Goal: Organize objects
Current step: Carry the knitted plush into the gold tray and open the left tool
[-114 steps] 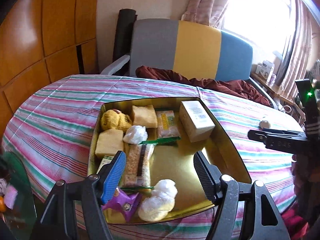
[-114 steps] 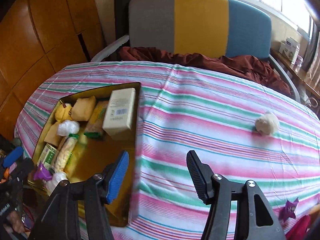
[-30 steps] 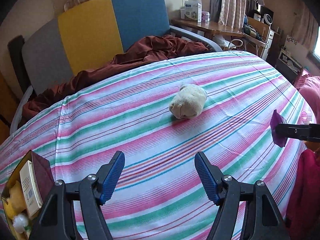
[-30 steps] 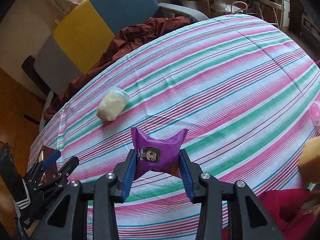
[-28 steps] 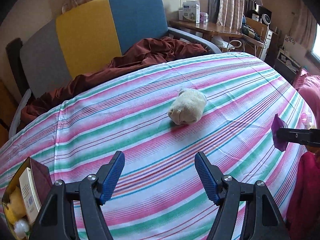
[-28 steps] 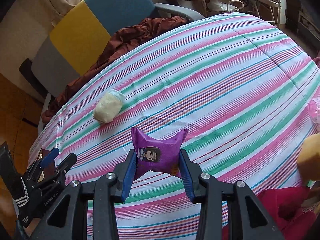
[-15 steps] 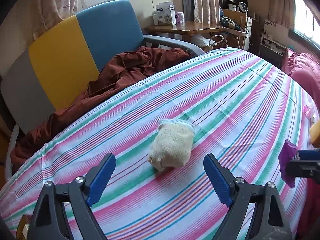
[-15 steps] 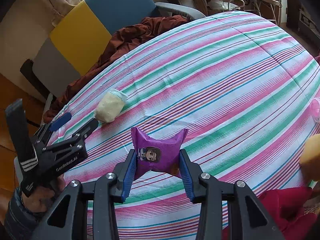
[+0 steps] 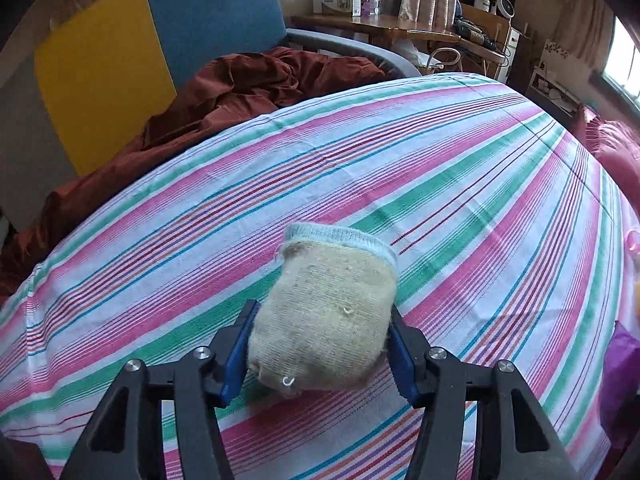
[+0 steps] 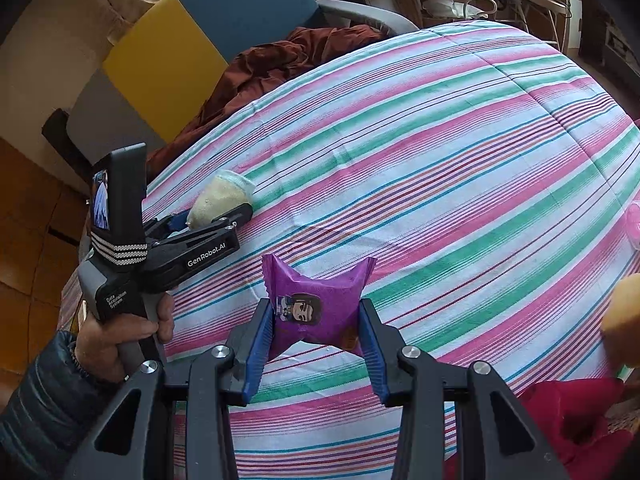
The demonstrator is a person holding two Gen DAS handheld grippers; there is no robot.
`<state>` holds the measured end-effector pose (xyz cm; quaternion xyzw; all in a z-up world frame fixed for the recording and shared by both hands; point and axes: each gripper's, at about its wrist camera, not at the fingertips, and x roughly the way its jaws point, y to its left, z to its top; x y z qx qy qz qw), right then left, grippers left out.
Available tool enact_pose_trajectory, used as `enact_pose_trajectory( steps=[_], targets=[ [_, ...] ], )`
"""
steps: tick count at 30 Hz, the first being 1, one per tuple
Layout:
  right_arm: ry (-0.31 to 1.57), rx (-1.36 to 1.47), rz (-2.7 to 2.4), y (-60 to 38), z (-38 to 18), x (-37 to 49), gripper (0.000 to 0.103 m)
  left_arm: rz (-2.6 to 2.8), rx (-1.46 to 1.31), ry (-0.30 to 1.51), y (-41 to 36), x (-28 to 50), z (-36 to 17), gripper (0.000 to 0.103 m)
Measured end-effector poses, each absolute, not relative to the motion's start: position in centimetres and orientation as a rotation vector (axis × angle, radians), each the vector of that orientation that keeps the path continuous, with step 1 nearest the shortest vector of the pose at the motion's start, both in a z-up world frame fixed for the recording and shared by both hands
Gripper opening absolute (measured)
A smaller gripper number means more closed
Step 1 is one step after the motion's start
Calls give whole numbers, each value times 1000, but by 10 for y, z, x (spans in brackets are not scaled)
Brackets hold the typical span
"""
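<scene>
A rolled beige sock (image 9: 332, 304) with a pale blue cuff lies on the striped cloth (image 9: 460, 200). My left gripper (image 9: 320, 320) is around it, jaws closing, and both blue pads (image 9: 240, 344) touch its sides. The right wrist view shows the same sock (image 10: 222, 196) between the left gripper's (image 10: 216, 216) fingers, with a person's hand (image 10: 120, 332) on the handle. A little above the cloth, my right gripper (image 10: 314, 308) is shut on a purple snack packet (image 10: 316, 300) with a cartoon face. The purple packet (image 9: 620, 360) also shows at the left wrist view's right edge.
An armchair (image 9: 160, 40) with a yellow and blue back stands behind the striped surface, with a rust-brown cloth (image 9: 240, 92) draped on it. A yellow object (image 10: 624, 316), a small pink thing (image 10: 634, 224) and a red cloth (image 10: 572, 416) sit at the right edge.
My left gripper moved forward and down over the sock, opened wider, then closed until its pads met the sock's sides. The right gripper stayed put, still holding the purple packet.
</scene>
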<state>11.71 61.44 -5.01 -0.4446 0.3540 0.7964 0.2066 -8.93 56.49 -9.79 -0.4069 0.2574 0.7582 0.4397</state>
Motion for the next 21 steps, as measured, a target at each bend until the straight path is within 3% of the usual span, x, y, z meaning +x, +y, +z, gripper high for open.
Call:
enact_pose_trajectory(
  steps=[21],
  targets=[
    [829, -1462, 2248, 596, -58, 100, 42, 2122, -1065, 439, 403, 11, -96, 57]
  ],
)
